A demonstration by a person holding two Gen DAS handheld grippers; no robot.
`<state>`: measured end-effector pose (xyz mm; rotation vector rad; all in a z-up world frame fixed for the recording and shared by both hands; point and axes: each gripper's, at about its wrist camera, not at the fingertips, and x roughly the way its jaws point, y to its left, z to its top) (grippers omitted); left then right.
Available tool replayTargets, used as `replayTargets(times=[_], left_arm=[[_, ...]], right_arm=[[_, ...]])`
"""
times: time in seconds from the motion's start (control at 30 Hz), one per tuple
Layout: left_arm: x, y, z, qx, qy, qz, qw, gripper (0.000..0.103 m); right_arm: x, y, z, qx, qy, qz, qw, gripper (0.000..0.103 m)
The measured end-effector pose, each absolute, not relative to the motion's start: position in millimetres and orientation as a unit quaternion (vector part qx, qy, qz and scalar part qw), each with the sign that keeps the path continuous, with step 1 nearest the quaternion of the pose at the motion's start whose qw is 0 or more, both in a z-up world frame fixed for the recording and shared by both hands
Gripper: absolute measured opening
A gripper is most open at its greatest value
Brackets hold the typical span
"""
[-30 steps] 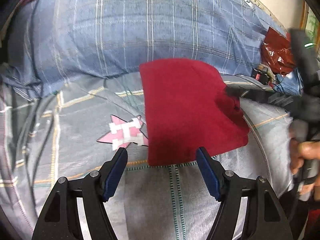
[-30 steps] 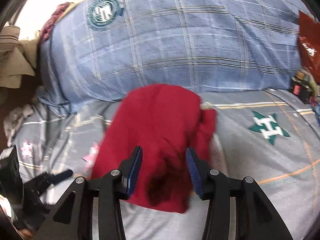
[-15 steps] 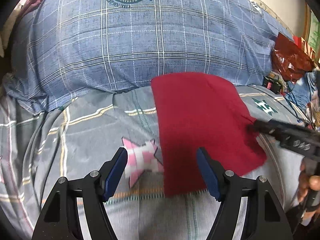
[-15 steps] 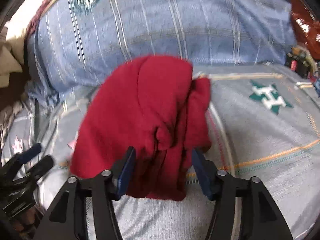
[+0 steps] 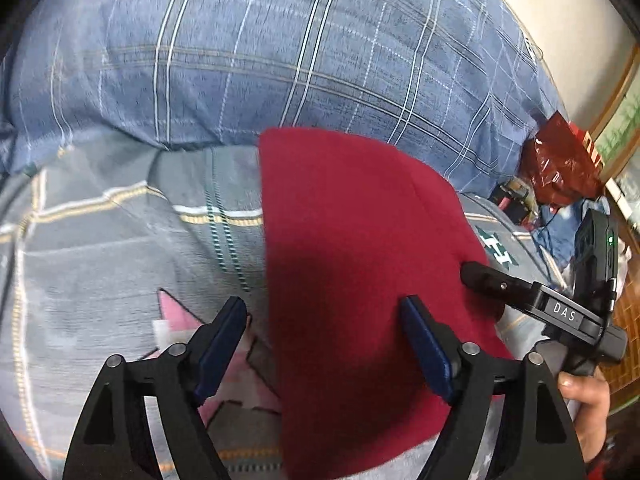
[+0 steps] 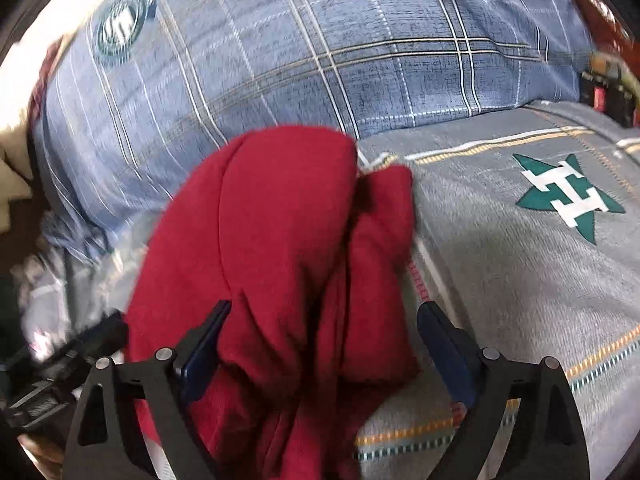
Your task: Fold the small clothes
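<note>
A small red garment [image 5: 352, 248] lies on the grey bedsheet [image 5: 100, 248], smooth on its left half and bunched into folds [image 6: 360, 280] on its right. My left gripper [image 5: 322, 312] hovers low over the garment's near left edge. Its jaws are opening, one pad over the sheet and the other over the cloth. My right gripper [image 6: 326, 310] is over the bunched side, also opening. Red cloth lies between its pads, which do not press on it. One of its fingers [image 5: 492, 280] shows in the left wrist view, touching the garment's right edge.
A big blue plaid quilt [image 5: 280, 60] rises just behind the garment. A red plastic bag [image 5: 560, 164] and small clutter sit at the far right. The sheet has a pink star patch [image 5: 180, 320] and a teal one [image 6: 568, 196]. A hand [image 5: 584, 400] holds the right gripper.
Both grippers have come down closer to the garment. The right jaws spread from narrow around the bunched cloth to wide. The left jaws widened a little and slid toward the garment's left edge.
</note>
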<state>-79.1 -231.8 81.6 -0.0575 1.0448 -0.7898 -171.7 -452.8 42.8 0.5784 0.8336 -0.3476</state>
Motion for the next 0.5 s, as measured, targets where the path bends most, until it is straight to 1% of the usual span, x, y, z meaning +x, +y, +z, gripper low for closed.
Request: replayTargets(times=[0.07,0.17,0.23,0.27,0.3,0.33,0.37,0.4,0.43,0.5], left_arm=[[-74,-237,76,-0.031,0.49,-0.37,0.789,0.083],[-67,-249,64,-0.033,0.504,-0.375,0.778,0.083],[-63,-253,57,-0.045,0.506,-0.384,0.771,0.082],[-62,-255,55,-0.045,0.504,-0.386,0.771,0.08],[-61,-256,54,-0.041,0.501,-0.388,0.772,0.076],[-60,-256,55,-0.038,0.5,-0.388,0.773,0.069],[-60,-255,58,-0.036,0.498,-0.387,0.775,0.064],[-60,-252,64,-0.036,0.496,-0.387,0.777,0.057],[-63,-248,71,-0.035,0.493,-0.387,0.779,0.053],[-73,-236,88,-0.03,0.485,-0.39,0.782,0.051]], right_arm=[[-172,-458,43,0.279,0.391,-0.175,0.859,0.098],[-164,-461,34,0.297,0.395,-0.151,0.856,0.098],[-158,-464,30,0.3,0.387,-0.141,0.86,0.096],[-157,-461,30,0.295,0.381,-0.133,0.866,0.087],[-155,-458,28,0.293,0.382,-0.126,0.867,0.082],[-156,-453,29,0.285,0.377,-0.128,0.872,0.076],[-154,-450,31,0.278,0.376,-0.119,0.876,0.066],[-154,-446,34,0.27,0.375,-0.117,0.879,0.061],[-155,-444,38,0.26,0.373,-0.117,0.883,0.059],[-158,-440,46,0.261,0.364,-0.112,0.887,0.054]])
